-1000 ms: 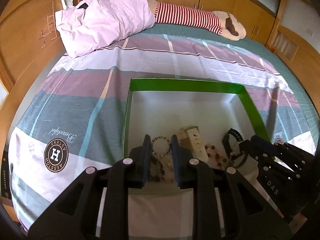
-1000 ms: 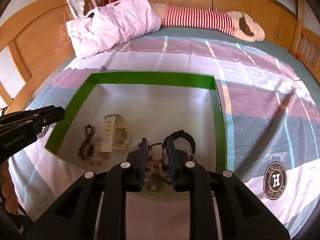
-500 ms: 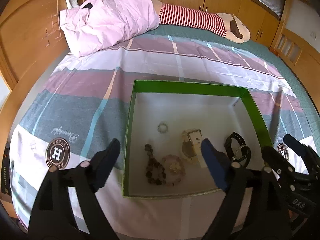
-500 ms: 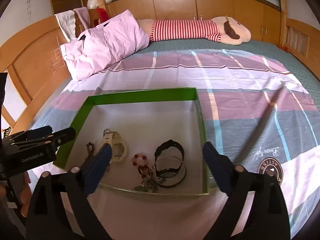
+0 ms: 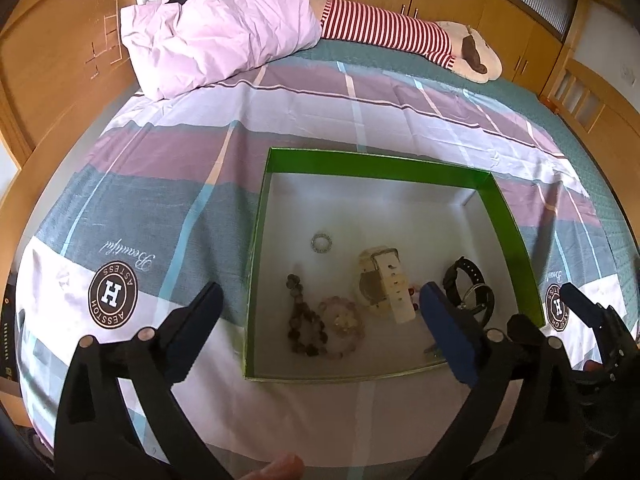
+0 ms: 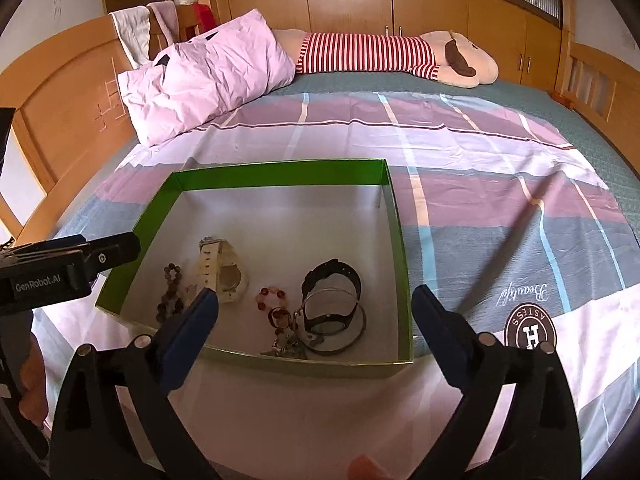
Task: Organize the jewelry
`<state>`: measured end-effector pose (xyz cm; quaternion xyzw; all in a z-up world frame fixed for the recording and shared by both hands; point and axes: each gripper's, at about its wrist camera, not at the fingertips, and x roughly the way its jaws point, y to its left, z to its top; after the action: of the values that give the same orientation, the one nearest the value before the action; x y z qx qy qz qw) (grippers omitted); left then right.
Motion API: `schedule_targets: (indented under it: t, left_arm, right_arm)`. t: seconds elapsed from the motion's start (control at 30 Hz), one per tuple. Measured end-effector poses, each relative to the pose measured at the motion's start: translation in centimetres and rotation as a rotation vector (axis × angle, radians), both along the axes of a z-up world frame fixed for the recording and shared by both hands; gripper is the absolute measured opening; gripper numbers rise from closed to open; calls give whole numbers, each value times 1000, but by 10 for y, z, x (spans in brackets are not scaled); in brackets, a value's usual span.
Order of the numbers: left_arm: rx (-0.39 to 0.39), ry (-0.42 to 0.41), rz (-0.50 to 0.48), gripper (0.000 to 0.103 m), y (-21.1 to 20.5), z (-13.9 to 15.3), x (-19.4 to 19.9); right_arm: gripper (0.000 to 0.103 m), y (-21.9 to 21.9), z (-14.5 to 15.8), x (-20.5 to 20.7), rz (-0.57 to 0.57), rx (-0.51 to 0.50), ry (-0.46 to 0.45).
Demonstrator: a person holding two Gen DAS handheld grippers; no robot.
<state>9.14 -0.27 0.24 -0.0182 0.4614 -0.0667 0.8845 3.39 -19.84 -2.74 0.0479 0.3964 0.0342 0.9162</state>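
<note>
A green box with a white floor lies on the bed; it also shows in the right wrist view. Inside lie a small beaded ring, a cream watch, a dark bead bracelet, a pink bead bracelet and a black watch. The right wrist view shows the cream watch, black watch, a silver bangle and a red bead bracelet. My left gripper is open and empty above the box's near edge. My right gripper is open and empty.
The bed has a plaid sheet. A pink pillow and a striped plush toy lie at the far end. A wooden headboard stands at the left, wooden cabinets behind.
Both grippers were shut low inside the box a second ago. They have opened wide and pulled back up and away, leaving the jewelry on the box floor.
</note>
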Motion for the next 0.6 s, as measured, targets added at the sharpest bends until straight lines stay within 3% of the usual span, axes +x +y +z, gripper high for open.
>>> schedule_targets:
  t: [0.6]
  left_arm:
    - [37,11,-30,101,-8,-4,-1]
  right_arm:
    - [102,3,-2,-1,2,-14,9]
